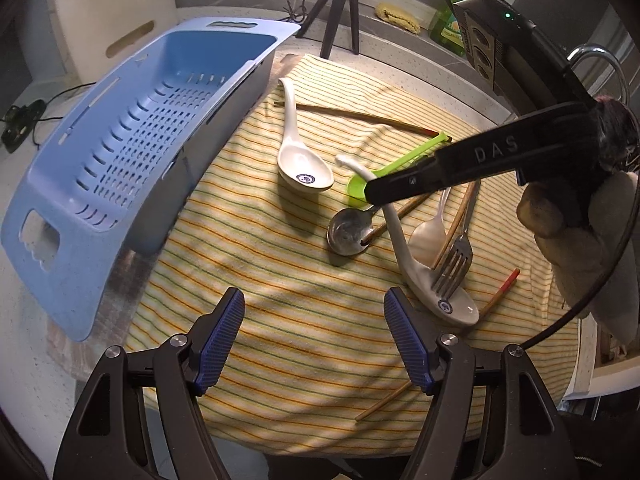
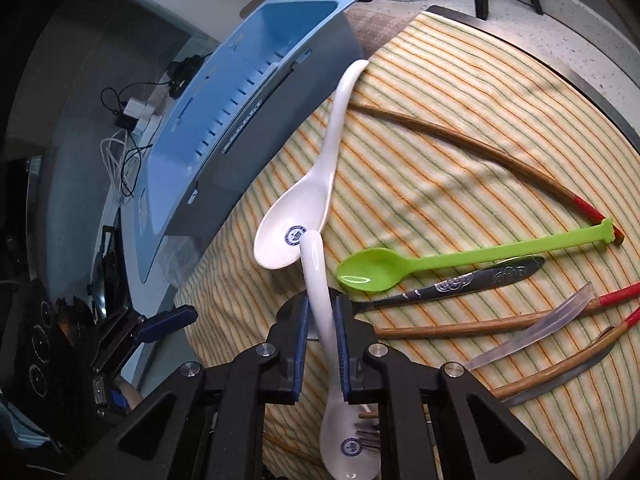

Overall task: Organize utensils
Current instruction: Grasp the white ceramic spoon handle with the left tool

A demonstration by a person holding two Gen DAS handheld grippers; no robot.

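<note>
Spoon handle first: from my left view, my left gripper (image 1: 314, 314) hangs open over bare cloth (image 1: 280, 280), the white spoon (image 1: 404, 248) lying right. Right view: my right gripper (image 2: 322, 330) clamps its handle, bowl toward me, basket (image 2: 240, 128) up-left.

Left gripper (image 1: 314, 322) hovers open above the striped cloth (image 1: 280, 264).

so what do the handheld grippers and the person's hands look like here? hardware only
Both grippers, left gripper and right gripper, have black plastic frames with silver pivot bolts and ribbed blue pads. The right one's body carries white "DAS" lettering, and a black cable loops beside it. The hand wears a pale grey-beige glove with a dark fuzzy cuff.
</note>
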